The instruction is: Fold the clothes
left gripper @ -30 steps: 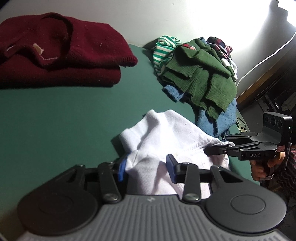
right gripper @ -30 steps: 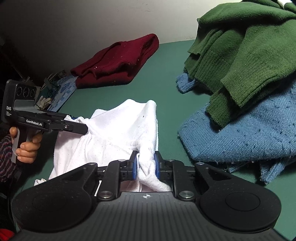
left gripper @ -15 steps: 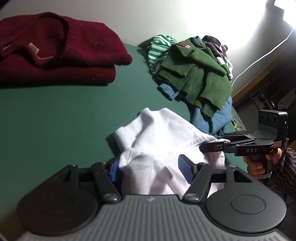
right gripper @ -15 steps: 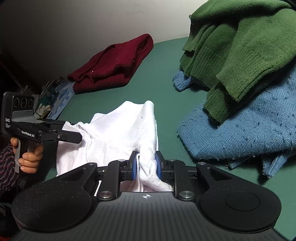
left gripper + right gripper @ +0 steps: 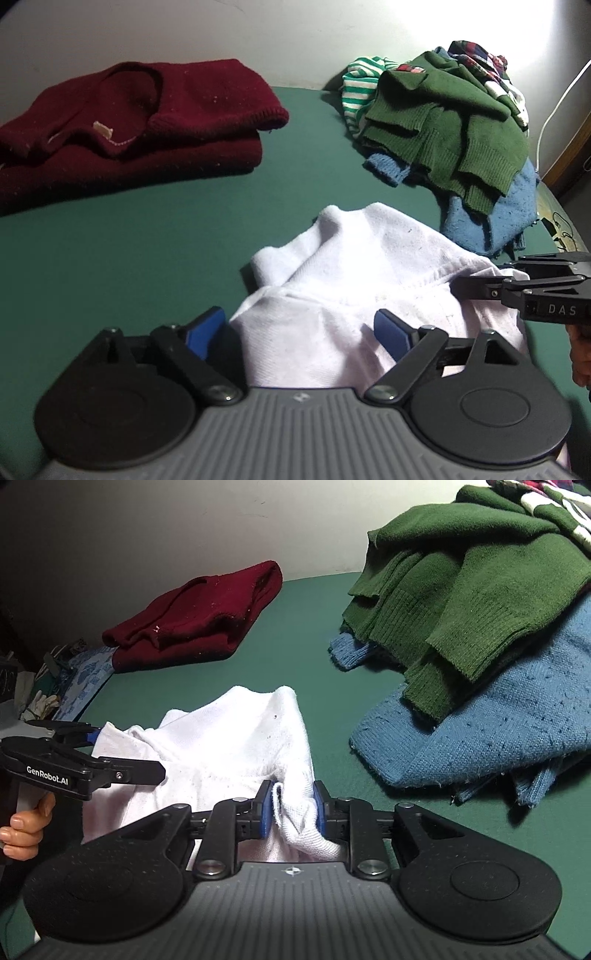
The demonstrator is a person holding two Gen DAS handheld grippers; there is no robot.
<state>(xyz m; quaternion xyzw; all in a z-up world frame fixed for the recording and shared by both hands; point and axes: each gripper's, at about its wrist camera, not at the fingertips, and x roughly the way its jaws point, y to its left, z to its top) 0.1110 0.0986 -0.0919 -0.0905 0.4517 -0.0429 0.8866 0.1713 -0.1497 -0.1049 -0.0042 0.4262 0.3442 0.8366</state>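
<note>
A crumpled white garment (image 5: 369, 266) lies on the green table (image 5: 129, 258), near its front edge. My left gripper (image 5: 299, 328) straddles the garment's near left part. Its jaws are opening wide, and the blue pads (image 5: 205, 326) stand clear of the cloth between them. My right gripper (image 5: 291, 806) is at the garment's (image 5: 229, 738) near right corner. Its jaws are opening slightly, with a bunched fold still between them and a thin gap at the left pad (image 5: 266, 808). A hand (image 5: 22, 830) holds each tool.
A folded maroon sweater (image 5: 147, 122) lies at the back left. At the back right a heap holds a green sweater (image 5: 443, 133), a blue knit (image 5: 495, 218) and a striped top (image 5: 358, 85). A white cable (image 5: 554, 110) hangs beyond the table's right edge.
The left jaws have spread from a grip on the white garment to wide apart. The right jaws have widened a little around their fold. Both hands have shifted slightly.
</note>
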